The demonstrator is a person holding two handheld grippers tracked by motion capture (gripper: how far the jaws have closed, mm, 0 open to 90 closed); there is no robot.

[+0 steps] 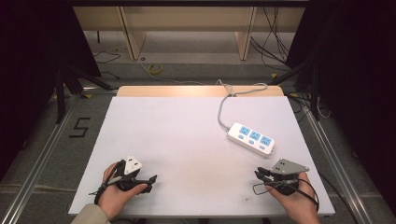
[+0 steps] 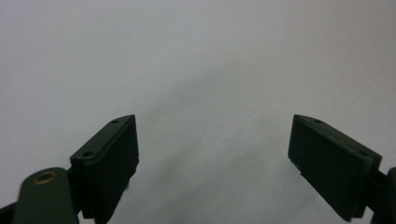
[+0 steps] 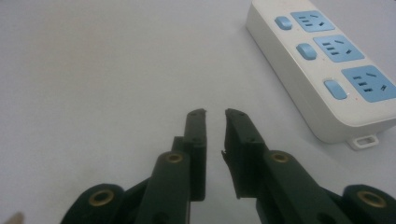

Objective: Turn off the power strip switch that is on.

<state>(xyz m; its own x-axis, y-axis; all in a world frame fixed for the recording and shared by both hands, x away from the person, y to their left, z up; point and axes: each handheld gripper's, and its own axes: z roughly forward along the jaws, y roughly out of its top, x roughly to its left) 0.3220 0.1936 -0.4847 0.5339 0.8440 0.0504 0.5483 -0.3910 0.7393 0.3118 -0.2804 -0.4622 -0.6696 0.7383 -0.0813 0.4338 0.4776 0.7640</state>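
The right gripper (image 1: 261, 176) is held low over the near right part of the white table (image 1: 187, 140), gripped by the person's right hand (image 1: 294, 198). Its jaws are drawn close together, a slim gap left between the pads, and nothing is caught in that gap; this is seen plainly in the right gripper view (image 3: 215, 114). Just ahead of it and off to its right lies the power strip (image 1: 251, 138), flat on the table and clear of the jaws. In the right gripper view the power strip (image 3: 322, 70) is shown with three blue sockets facing up, each paired with a blue button on the side nearer the jaws. A grey cord (image 1: 224, 105) is run from the strip's far end towards the back edge of the table.

Over on the near left, the left gripper (image 1: 152, 179) is held in the left hand (image 1: 114, 196), well apart from the strip. Its jaws are spread wide in the left gripper view (image 2: 214, 140), with bare table between them and nothing held.
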